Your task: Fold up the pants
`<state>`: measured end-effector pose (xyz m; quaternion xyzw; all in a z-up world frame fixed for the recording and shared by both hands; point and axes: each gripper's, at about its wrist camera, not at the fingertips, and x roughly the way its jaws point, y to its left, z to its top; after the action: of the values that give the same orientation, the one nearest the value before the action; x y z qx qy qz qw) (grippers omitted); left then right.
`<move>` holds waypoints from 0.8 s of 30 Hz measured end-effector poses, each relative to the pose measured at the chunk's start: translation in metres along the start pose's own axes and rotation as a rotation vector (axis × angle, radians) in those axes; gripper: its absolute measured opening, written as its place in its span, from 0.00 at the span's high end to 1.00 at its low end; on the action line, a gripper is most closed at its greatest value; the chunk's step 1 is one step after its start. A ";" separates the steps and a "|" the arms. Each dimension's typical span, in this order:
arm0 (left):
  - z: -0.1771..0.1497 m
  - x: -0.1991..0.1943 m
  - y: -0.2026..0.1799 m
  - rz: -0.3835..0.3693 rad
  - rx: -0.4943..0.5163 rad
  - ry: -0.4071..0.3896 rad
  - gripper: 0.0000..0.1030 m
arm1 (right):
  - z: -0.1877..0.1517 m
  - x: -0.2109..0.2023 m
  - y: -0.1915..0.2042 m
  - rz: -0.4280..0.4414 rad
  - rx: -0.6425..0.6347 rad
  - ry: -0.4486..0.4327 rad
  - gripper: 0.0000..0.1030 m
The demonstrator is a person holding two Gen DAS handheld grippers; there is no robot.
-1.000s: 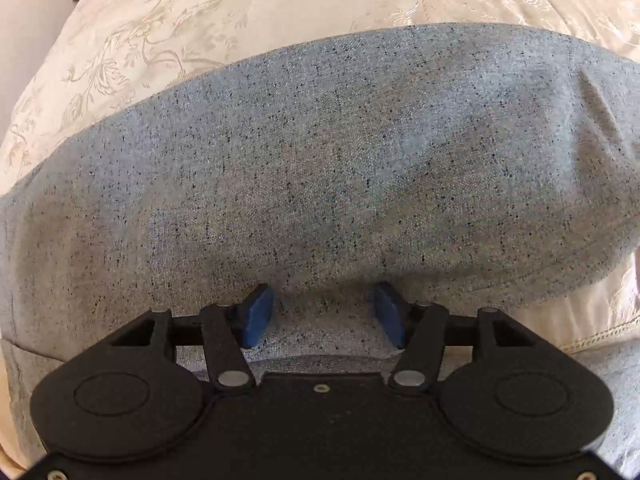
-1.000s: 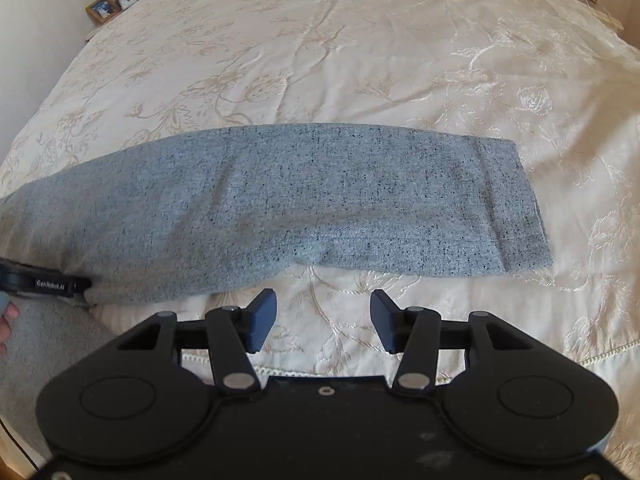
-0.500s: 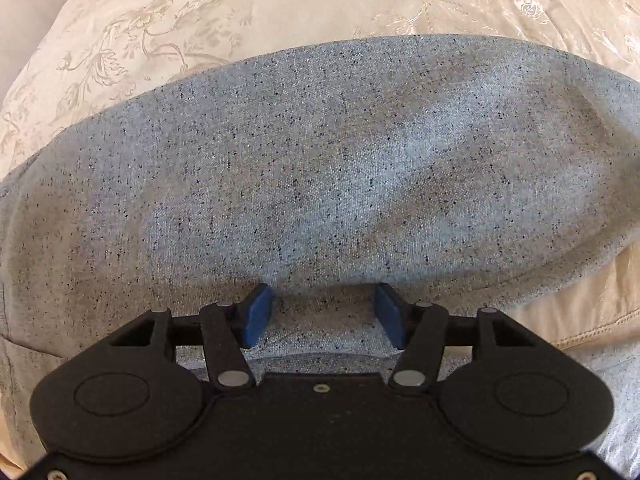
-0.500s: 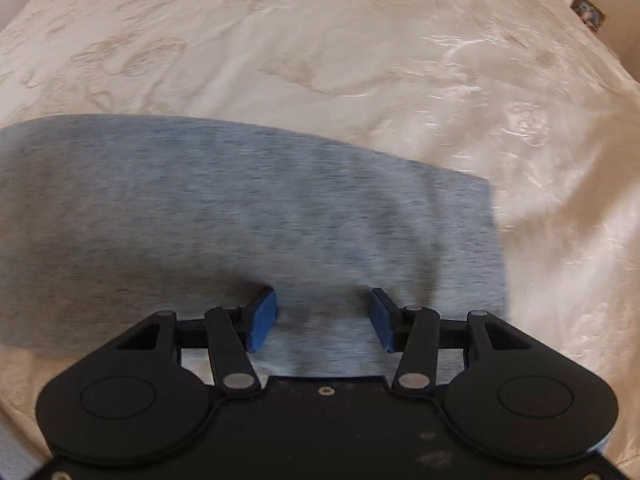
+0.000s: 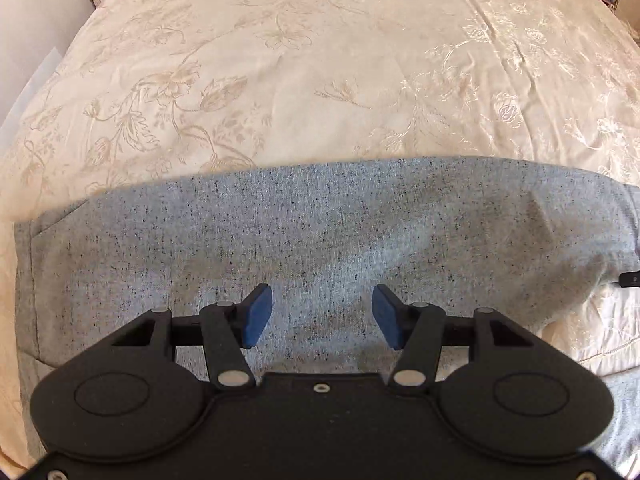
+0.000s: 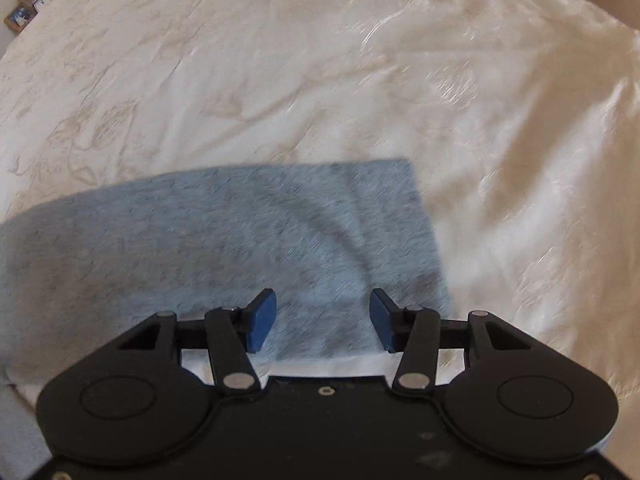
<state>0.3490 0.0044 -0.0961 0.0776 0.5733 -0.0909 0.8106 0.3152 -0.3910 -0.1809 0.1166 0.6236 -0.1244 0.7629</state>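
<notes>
Now your left gripper [image 5: 322, 317] has lifted off the grey pants [image 5: 320, 232], jaws apart and empty, while your right gripper [image 6: 323, 320], also spread and empty, has slid over the hem end. Pants lie flat on the bedspread [image 5: 320, 80], ready for the next fold.

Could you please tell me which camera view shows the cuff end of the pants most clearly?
The right wrist view: the pants end there in a straight cuff edge, though blurred. The left wrist view shows only sharp grey cloth running out of frame.
</notes>
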 end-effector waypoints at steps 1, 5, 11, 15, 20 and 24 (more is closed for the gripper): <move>-0.004 -0.002 0.002 -0.005 -0.002 0.005 0.41 | -0.005 0.009 0.005 -0.011 -0.007 0.046 0.51; -0.023 -0.003 0.011 0.010 0.009 0.022 0.41 | -0.005 0.037 -0.007 -0.137 -0.032 0.041 0.52; -0.024 -0.011 0.023 0.016 -0.011 0.048 0.41 | 0.029 0.021 -0.042 -0.295 0.046 -0.043 0.51; 0.012 -0.026 0.037 0.025 -0.044 0.017 0.41 | 0.042 -0.017 -0.041 -0.131 0.117 -0.061 0.51; 0.061 -0.058 0.053 0.057 -0.076 -0.100 0.41 | 0.075 -0.044 -0.020 0.019 0.330 0.026 0.46; 0.074 -0.070 0.067 0.083 -0.101 -0.154 0.41 | 0.091 -0.060 0.011 0.044 0.459 -0.011 0.46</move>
<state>0.4098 0.0564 -0.0038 0.0532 0.5096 -0.0341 0.8581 0.3916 -0.4087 -0.1041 0.2998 0.5720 -0.2470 0.7224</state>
